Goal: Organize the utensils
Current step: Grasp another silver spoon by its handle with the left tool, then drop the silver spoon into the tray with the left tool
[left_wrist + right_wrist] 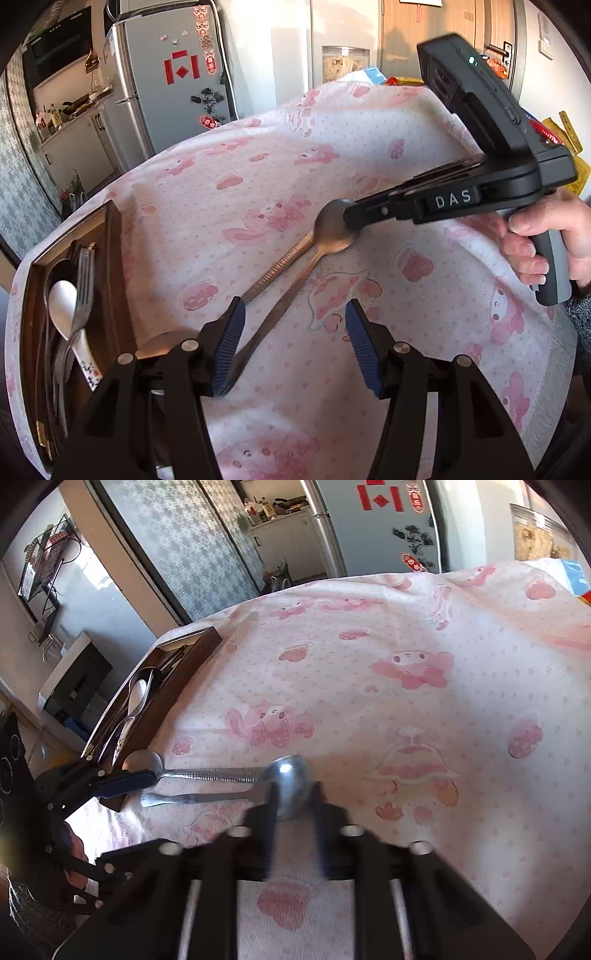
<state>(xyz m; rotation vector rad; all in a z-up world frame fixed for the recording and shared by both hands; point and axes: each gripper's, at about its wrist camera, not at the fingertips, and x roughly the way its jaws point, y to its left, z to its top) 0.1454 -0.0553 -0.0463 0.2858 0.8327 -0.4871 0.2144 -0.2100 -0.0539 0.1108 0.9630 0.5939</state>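
Claw states are told first: the right claw (293, 794) is closed on the bowl of a metal spoon (334, 230), with one finger on each side of the bowl, while the left claw (293, 332) is kept wide, and the handle end of this spoon lies between its blue fingertips (231, 332) without being pressed. The spoon is lying on the worktop (424, 147), which is covered by a pink patterned cloth. Its long axis runs from the bowl under the right claw to the handle end at the left claw, so the handle points toward the wooden tray (110, 258) at the left edge of the worktop. A second spoon with a ridged handle (214, 773) lies just beside it, almost parallel, its bowl next to the tray. Inside the tray a white spoon (64, 302) and a fork (83, 291) are already placed lengthwise. For a good lift, the grip on the round bowl should be judged as slippery, so the spoon is better raised slowly and kept level. The neighbouring spoon should not be dragged along. The spoon should then be turned so that it lies along the tray.
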